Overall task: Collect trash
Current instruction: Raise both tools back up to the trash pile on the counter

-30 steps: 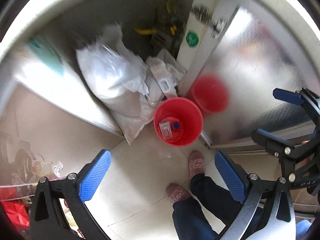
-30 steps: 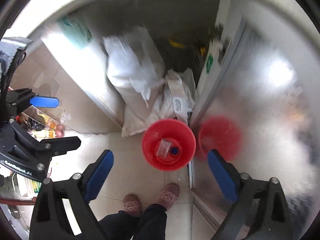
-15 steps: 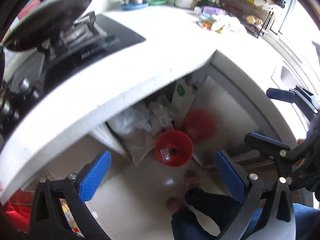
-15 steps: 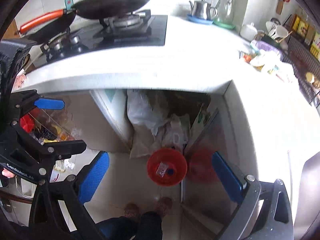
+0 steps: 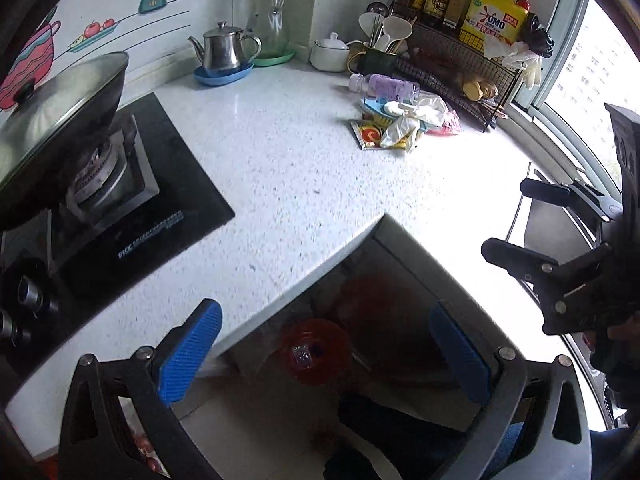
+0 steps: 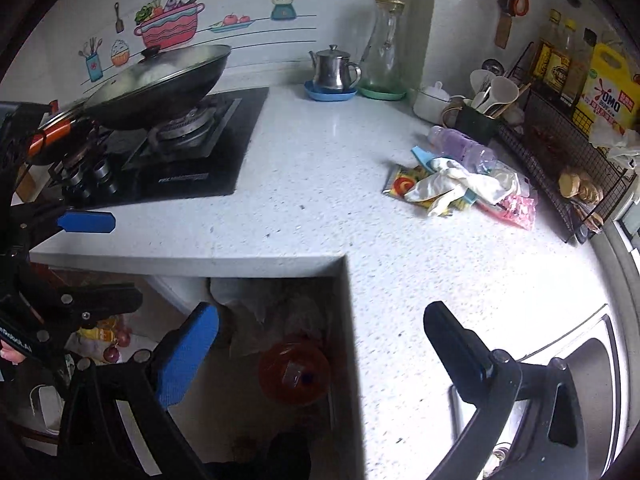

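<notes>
A heap of trash (image 5: 402, 120) (image 6: 460, 184) lies on the white counter (image 5: 288, 168) (image 6: 328, 184) by the wire rack: crumpled white wrappers, a yellow-red packet, a pink bag and a purple plastic bottle (image 5: 386, 87) (image 6: 460, 147). Down on the floor under the counter's inner corner stands a red bucket (image 5: 316, 350) (image 6: 294, 368) with a small clear container in it. My left gripper (image 5: 324, 356) (image 6: 116, 260) is open and empty, high above the bucket. To its right my right gripper (image 6: 320, 348) (image 5: 508, 216) is also open wide and empty. Both are well short of the heap.
A black gas hob (image 5: 132, 216) (image 6: 192, 148) with a lidded wok (image 5: 52, 128) (image 6: 160, 76) fills the counter's left. A steel kettle (image 5: 224, 50) (image 6: 334, 68), a glass jug, a utensil cup and a wire rack (image 5: 460, 72) (image 6: 560, 152) with bottles line the back. A sink (image 6: 592, 364) is at the right.
Both grippers have risen from below the counter to above it, still open. The bucket has shrunk far below, and the countertop with the trash heap has come into view.
</notes>
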`<state>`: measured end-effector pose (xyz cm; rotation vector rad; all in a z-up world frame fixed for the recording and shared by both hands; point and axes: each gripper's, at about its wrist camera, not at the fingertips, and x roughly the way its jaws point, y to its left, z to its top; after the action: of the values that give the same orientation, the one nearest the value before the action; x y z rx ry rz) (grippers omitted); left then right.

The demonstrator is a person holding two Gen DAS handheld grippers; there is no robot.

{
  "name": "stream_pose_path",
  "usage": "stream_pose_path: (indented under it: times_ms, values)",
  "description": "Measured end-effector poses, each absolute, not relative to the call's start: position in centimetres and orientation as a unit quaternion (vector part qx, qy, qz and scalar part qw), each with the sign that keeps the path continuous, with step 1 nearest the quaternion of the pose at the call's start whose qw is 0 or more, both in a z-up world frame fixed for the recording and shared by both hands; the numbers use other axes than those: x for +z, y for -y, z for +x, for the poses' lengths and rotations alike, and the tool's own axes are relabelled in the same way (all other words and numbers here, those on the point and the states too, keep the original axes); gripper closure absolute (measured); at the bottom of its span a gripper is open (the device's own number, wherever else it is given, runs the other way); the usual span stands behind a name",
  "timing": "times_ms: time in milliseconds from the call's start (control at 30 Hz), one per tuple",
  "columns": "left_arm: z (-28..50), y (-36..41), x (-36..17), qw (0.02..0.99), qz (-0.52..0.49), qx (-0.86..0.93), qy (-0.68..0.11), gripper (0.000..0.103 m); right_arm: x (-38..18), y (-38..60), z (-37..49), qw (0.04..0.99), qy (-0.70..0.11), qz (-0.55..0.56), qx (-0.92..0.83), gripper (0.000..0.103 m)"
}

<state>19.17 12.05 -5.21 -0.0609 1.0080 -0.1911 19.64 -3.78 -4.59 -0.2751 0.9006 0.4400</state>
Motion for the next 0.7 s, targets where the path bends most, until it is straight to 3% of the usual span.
stream_pose_path:
  times_ms: [467, 700]
  values:
    - [34.6, -6.7, -5.0, 0.857, -0.012, -0.120, -0.500, 0.000, -4.7, 10.9, 35.9, 0.870, -0.452, -0.114, 0.160, 0.000]
    - [38.1, -5.0, -6.3, 0.845, -0.013, -0.128, -0.519, 0.000, -6.5, 10.8, 40.7, 0.851, -0.481, -0.115, 0.176, 0.004]
